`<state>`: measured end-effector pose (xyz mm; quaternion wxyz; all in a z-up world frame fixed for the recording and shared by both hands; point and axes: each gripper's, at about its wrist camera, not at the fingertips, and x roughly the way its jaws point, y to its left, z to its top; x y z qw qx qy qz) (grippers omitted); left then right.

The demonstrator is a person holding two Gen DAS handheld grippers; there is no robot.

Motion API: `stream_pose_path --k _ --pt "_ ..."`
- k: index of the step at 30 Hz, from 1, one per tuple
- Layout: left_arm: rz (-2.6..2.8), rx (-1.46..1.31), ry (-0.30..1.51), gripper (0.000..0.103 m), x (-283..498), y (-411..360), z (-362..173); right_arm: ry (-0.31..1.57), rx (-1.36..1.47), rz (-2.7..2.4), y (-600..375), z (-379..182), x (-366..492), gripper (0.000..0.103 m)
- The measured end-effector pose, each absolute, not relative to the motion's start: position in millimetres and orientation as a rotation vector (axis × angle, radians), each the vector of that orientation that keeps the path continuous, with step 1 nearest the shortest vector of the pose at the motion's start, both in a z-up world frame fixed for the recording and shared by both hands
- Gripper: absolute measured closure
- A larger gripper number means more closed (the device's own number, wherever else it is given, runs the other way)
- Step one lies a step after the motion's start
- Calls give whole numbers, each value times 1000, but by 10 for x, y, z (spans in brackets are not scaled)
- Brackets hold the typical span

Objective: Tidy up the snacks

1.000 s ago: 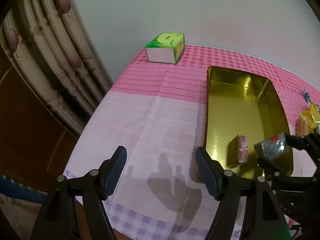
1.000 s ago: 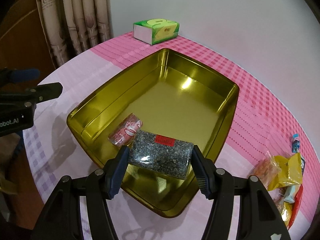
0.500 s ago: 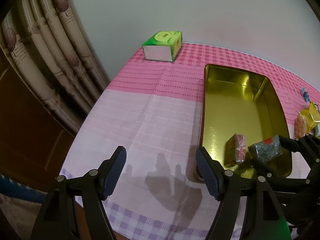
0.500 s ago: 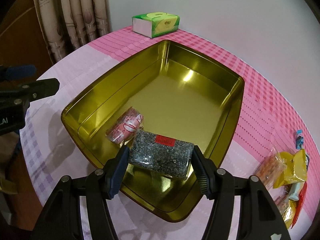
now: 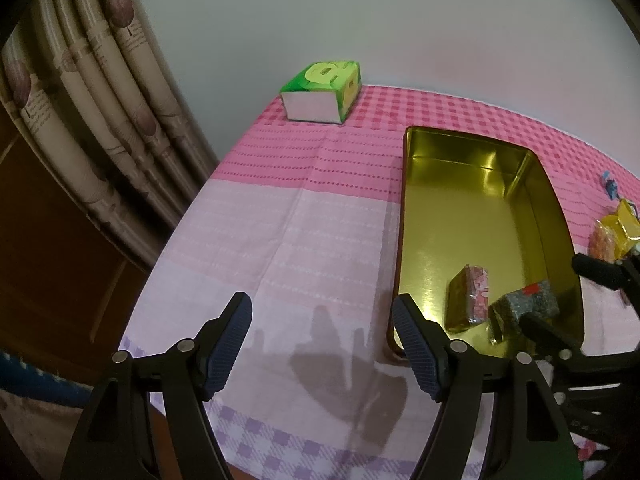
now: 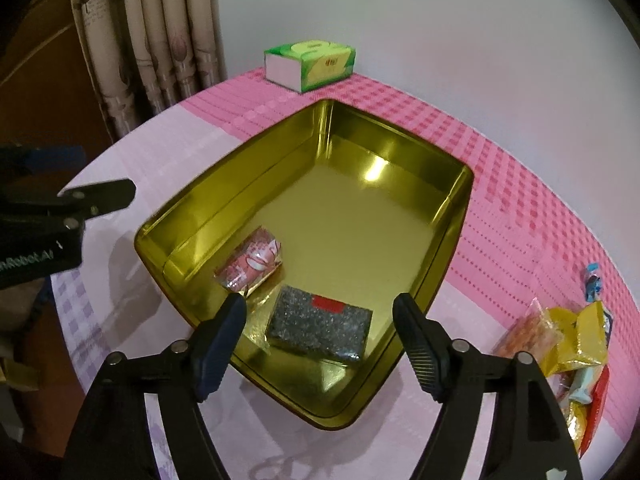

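Observation:
A gold metal tin [image 6: 400,152] [image 5: 544,208] stands on the pink tablecloth. Inside its near end lie a pink wrapped snack [image 6: 250,266] [image 5: 470,300] and a dark speckled snack packet with a red label [image 6: 320,322] [image 5: 524,308]. My right gripper [image 6: 320,338] is open and empty, its jaws apart just above the dark packet. My left gripper [image 5: 322,344] is open and empty over bare cloth to the left of the tin. A pile of several loose snacks [image 6: 568,344] [image 5: 614,232] lies right of the tin.
A green tissue box [image 6: 310,64] [image 5: 320,92] stands at the table's far edge near the wall. Curtains [image 5: 88,128] hang at the left beyond the round table's edge. The left gripper's body [image 6: 48,224] shows at the left of the right wrist view.
My right gripper has opened and let go of the dark speckled packet, which now lies on the tin's floor beside the pink snack. The left gripper has hardly moved.

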<state>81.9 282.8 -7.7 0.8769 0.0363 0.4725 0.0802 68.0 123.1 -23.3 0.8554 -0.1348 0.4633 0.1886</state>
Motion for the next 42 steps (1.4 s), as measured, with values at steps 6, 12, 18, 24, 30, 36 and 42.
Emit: stream_pose_path --k 6,12,18,24,30,36,42 --pt "164 89 982 29 822 2786 -76 926 -279 390 973 -41 569 30" --pt "149 117 974 29 800 2678 -71 916 -278 287 277 40 517 30" --pt "116 149 945 29 760 2533 -21 943 -229 142 -759 80 525 30" --pt "69 195 932 28 751 2333 -6 948 -184 76 -1701 61 557 27" --pt "32 224 957 28 731 2004 -43 1028 -190 121 -2215 -227 633 27" --pt "-22 250 973 28 702 1599 -64 1078 -199 207 -2320 -475 725 27" --pt "-100 294 968 28 750 1150 -27 1085 -152 253 -2439 -592 861 27"
